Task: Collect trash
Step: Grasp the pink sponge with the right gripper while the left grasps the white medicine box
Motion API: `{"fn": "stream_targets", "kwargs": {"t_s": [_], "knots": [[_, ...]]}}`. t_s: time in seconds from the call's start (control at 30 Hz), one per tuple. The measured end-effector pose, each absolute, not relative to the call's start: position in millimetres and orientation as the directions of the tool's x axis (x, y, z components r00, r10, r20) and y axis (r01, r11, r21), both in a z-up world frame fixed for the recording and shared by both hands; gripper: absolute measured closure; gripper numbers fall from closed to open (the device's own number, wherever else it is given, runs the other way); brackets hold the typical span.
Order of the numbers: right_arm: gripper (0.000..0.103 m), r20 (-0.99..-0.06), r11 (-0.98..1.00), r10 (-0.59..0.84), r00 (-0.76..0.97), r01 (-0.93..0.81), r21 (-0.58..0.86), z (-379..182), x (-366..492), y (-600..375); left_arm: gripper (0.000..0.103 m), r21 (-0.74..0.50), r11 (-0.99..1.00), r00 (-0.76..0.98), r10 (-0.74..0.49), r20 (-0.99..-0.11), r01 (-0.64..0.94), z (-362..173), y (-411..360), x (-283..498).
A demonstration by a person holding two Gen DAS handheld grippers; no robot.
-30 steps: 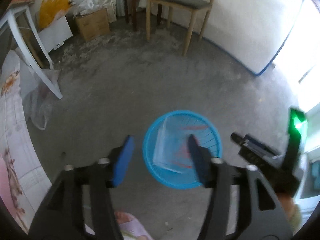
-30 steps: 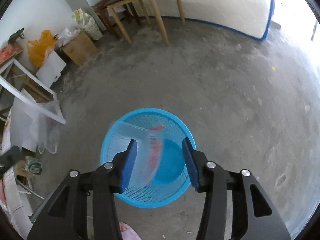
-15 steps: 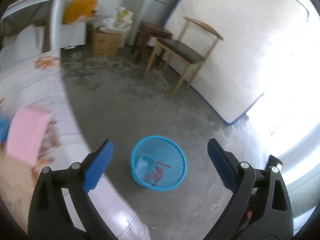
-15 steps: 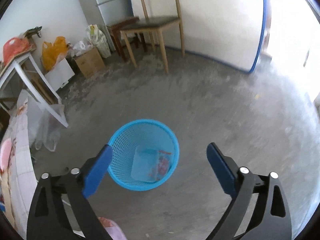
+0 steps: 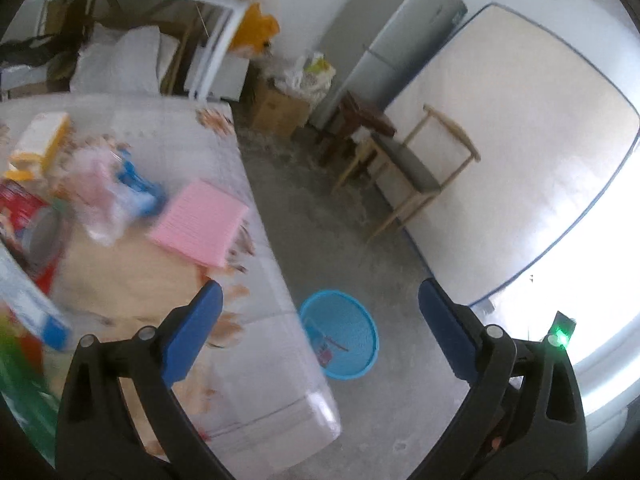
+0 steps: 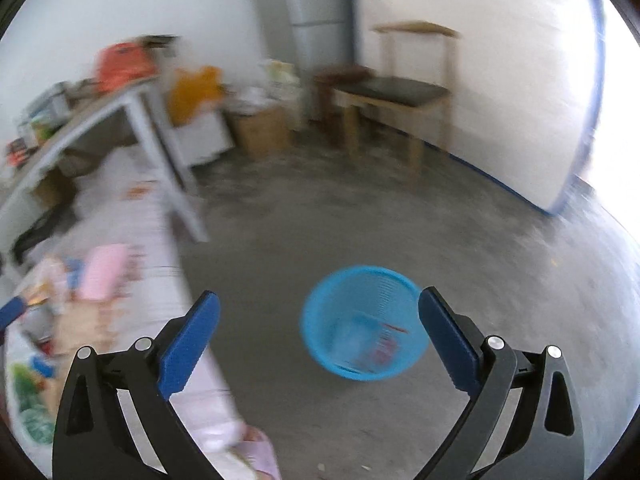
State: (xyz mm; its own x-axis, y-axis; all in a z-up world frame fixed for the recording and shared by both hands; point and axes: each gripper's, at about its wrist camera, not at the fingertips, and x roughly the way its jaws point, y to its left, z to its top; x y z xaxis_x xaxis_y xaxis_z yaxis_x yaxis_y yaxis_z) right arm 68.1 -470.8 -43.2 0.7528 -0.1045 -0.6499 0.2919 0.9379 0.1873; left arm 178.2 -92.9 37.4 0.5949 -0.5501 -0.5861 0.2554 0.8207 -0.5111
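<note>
Nearest the left wrist camera, the left hand-held gripper point(image 5: 320, 316) stood wide with nothing between its blue pads, poised above the corner of the bench point(image 5: 276, 360); the right hand-held gripper point(image 6: 319, 322) was equally wide and empty, over bare concrete floor point(image 6: 500, 248). Just beyond, the blue mesh basket point(image 5: 340, 334) sat on the floor beside the bench edge, holding what looked like a clear wrapper and a red scrap. Further along the bench lay a pink pad point(image 5: 198, 224), a crumpled clear plastic bag point(image 5: 102, 204) touching a blue object, a red tin point(image 5: 22, 216) and a yellow-and-white box point(image 5: 42, 140); blur kept finer detail from view. Farthest back stood a wooden chair point(image 5: 416, 172) and a grey fridge point(image 5: 384, 36).

The likely trouble: which bench items counted as trash was unclear, so a useful thing might be taken by mistake; the flimsy bag could slip from the pads or drag its neighbour along; a piece released carelessly could fall between bench edge and basket rim; both views were smeared, so a hurried reach risked a misjudged grasp.
</note>
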Motion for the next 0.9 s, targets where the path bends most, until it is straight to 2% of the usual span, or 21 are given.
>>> {"fn": "stream_targets", "kwargs": {"t_s": [0.13,0.23,0.4,0.67,0.9], "knots": [[0.006,-0.614,0.960,0.066,0.786,0.119,0.255,-14.9,95.1,-420.7,0.008,-0.524,0.812,0.634,-0.551,-0.543,0.257,47.3,-41.1,167.0],[0.006,-0.618,0.943,0.207,0.759,0.012,0.332,-1.7,132.5,-381.4,0.008,-0.499,0.835,0.676,-0.508,-0.534,0.233,48.9,-3.8,160.1],[0.006,-0.705,0.898,0.340,0.622,0.006,0.439,-11.0,205.3,-330.5,0.008,-0.471,0.867,0.725,-0.427,-0.540,0.159,48.8,59.1,150.5],[0.006,-0.878,0.930,0.250,0.409,0.151,0.335,-58.4,284.1,-267.7,0.008,-0.496,0.867,0.757,-0.356,-0.548,0.049,44.3,139.8,154.1],[0.006,-0.928,0.943,0.130,0.348,0.245,0.224,-76.7,305.9,-249.4,0.008,-0.524,0.851,0.765,-0.338,-0.548,0.000,29.9,181.2,163.0]]}}
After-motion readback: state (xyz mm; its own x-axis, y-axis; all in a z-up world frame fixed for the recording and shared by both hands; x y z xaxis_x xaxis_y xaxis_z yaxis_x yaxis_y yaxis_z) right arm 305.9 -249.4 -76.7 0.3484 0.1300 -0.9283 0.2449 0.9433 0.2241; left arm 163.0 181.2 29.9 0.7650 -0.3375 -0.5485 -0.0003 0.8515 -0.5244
